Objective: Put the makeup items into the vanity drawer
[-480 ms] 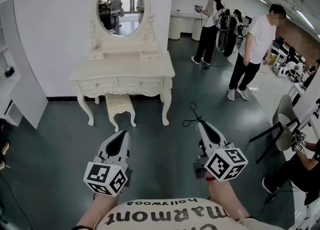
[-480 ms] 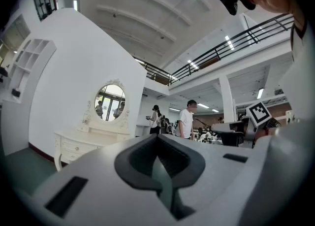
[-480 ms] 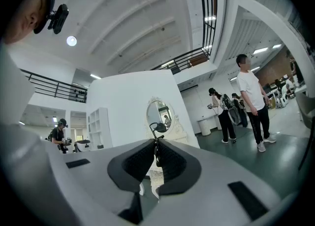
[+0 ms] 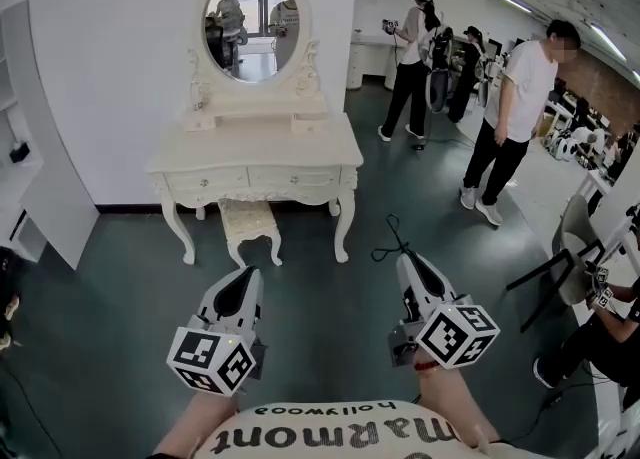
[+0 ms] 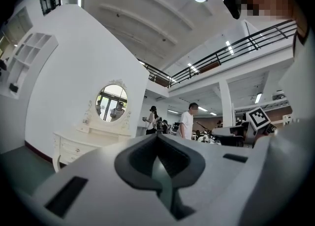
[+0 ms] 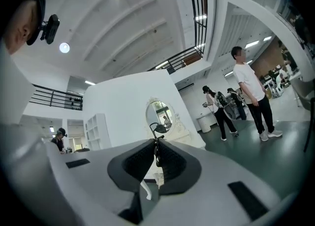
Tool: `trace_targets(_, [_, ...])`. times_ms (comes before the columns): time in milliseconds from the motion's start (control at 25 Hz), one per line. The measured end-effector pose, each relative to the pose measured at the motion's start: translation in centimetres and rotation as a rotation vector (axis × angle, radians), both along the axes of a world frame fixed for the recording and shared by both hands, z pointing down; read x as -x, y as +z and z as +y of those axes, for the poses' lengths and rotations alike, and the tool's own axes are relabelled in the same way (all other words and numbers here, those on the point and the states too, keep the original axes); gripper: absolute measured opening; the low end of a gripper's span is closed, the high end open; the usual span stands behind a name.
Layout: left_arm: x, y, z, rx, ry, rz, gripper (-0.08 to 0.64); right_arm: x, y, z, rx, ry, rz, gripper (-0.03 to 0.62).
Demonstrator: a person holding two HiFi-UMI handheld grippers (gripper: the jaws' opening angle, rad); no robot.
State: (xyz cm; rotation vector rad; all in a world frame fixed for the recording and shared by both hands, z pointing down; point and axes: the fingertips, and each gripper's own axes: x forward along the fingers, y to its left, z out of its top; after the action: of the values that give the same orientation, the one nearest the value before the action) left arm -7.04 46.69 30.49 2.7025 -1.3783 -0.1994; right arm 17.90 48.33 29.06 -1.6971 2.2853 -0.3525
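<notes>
A white vanity (image 4: 255,155) with an oval mirror (image 4: 255,25) stands against the wall ahead, its two front drawers (image 4: 207,180) shut. My right gripper (image 4: 403,259) is shut on a thin black makeup tool (image 4: 390,235) whose wire loops stick out past the tips. In the right gripper view the black makeup tool (image 6: 156,134) pokes up between the closed pads, with the mirror (image 6: 158,114) behind it. My left gripper (image 4: 245,275) is shut and holds nothing. In the left gripper view the vanity (image 5: 74,144) shows low on the left. Both grippers hover over the floor, short of the vanity.
A small white stool (image 4: 248,219) sits under the vanity. A white shelf panel (image 4: 40,167) leans at the left. Two people (image 4: 413,57) (image 4: 515,117) stand to the right rear. A chair (image 4: 570,257) and a seated person (image 4: 610,317) are at the right edge.
The vanity looks slightly larger and nearer, so I have moved a little towards it. Both grippers keep their pose, the right one still holding the black tool.
</notes>
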Motion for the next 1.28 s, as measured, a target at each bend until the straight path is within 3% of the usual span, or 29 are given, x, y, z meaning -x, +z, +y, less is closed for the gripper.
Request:
trace_targets(240, [2.3,3.2,-1.5,0.066,0.004,0.005,0.008,2.4,3.6,-1.9,0.1,-0.005,0.023,0.046])
trace_targets(600, [3.6,5.4,-7.6,0.122,-0.026,0.002,0.008,3.9,5.2,-9.3,0.127,-0.044,0.031,0.046])
trace_targets(1280, [-2.4,2.1,-21.9,0.067,-0.022,0.034,0.008,-0.7,2.2,-24.6,0.065,-0.106,0.041,0.046])
